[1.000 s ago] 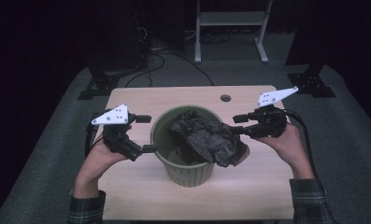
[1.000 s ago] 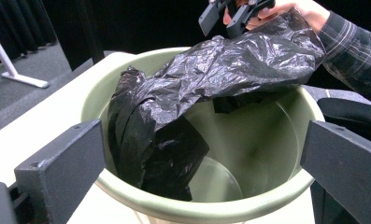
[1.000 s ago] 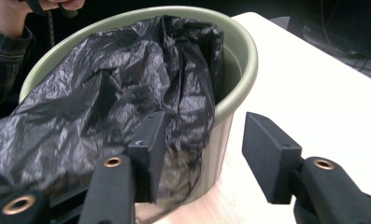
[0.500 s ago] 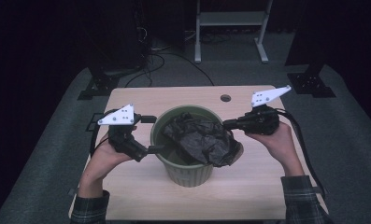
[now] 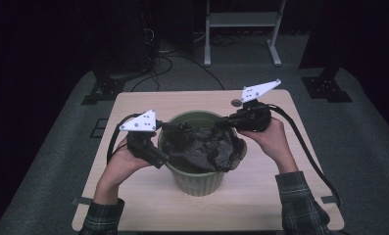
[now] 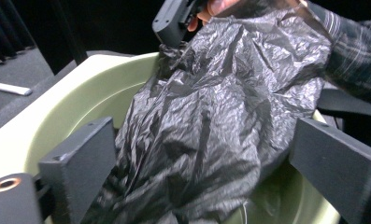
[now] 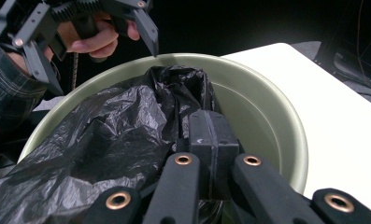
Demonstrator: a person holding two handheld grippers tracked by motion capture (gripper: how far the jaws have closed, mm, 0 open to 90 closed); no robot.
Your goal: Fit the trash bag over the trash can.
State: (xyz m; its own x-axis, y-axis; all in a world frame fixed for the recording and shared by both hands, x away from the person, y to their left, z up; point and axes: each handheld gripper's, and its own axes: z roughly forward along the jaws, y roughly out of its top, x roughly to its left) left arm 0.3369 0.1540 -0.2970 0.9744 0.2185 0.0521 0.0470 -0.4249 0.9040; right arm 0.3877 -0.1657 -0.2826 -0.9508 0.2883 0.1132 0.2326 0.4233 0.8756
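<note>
A green bin is seen at the centre of the high view, standing on a pale wooden surface, with a crumpled black plastic bag lying across its mouth and partly inside it. The right tongs are held at the upper right of the bin's rim; in the right gripper view the jaws are seen pressed together on a fold of the bag, just inside the rim of the bin. The left tongs are held at the left of the rim, and in the left gripper view the jaws are seen spread wide, one at lower left and one at right of the frame, with the bulk of the bag lying between and beyond them, untouched as far as can be judged. The bag's long axis is seen to run roughly from left to right across the bin in the high view, sagging over the rim at the right. The coming move is judged to turn on this: loose film lies directly ahead of the spread left jaws, so that a free edge may be taken there. The wall of the bin beside the bag is disclosed by the left gripper view, while the small dark disc on the surface behind the bin is given by the high view.
</note>
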